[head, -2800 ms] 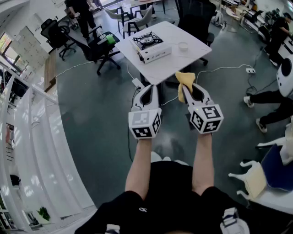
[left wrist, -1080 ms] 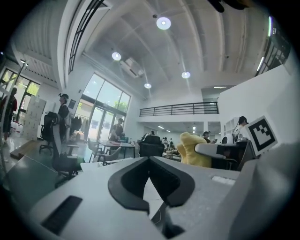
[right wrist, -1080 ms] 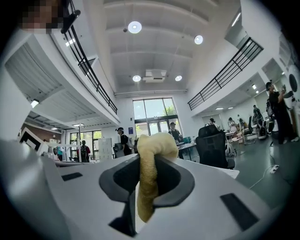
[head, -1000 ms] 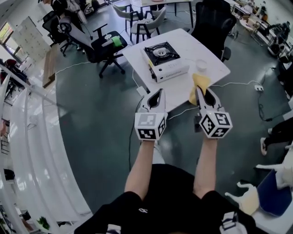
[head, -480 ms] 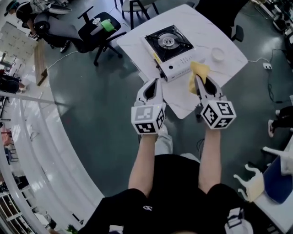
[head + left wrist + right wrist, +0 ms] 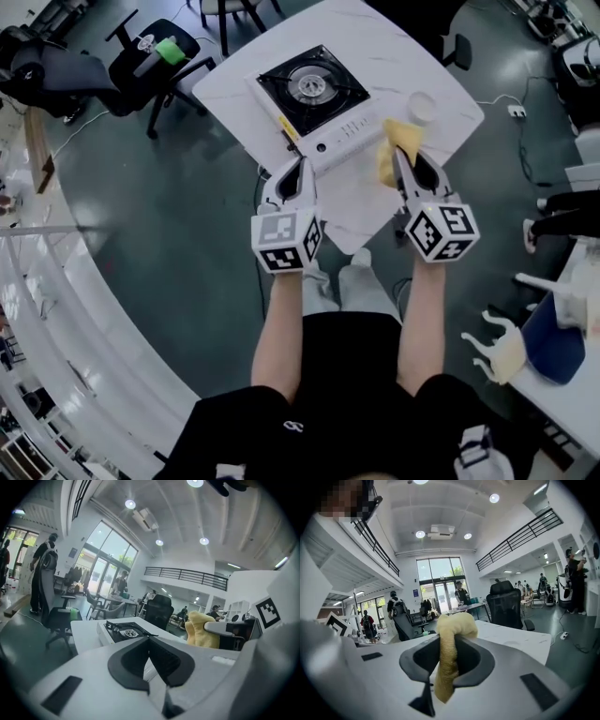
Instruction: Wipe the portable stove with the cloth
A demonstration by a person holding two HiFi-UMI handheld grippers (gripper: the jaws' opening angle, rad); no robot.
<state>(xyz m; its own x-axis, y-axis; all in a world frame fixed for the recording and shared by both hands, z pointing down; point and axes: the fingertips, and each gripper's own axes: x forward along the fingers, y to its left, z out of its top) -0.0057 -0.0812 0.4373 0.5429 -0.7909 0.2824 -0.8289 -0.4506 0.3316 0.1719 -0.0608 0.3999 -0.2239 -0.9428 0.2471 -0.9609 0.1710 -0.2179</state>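
The portable stove (image 6: pixel 315 101), white with a black top and round burner, sits on a white table (image 6: pixel 427 66). In the left gripper view the stove (image 6: pixel 125 632) lies just beyond the jaws. My left gripper (image 6: pixel 292 174) is shut with nothing in it, near the table's front edge, just short of the stove. My right gripper (image 6: pixel 397 156) is shut on a yellow cloth (image 6: pixel 395 147), held over the table to the right of the stove. The cloth (image 6: pixel 449 654) hangs bunched between the right jaws.
A small white round dish (image 6: pixel 422 105) sits on the table right of the stove. A black office chair (image 6: pixel 148 58) with a green object stands left of the table. A power strip and cable (image 6: pixel 514 112) lie on the floor at right. A blue chair (image 6: pixel 553 342) stands near right.
I have walked up to the table: the stove and table have come closer and now lie right under both grippers. The right gripper still holds the cloth.
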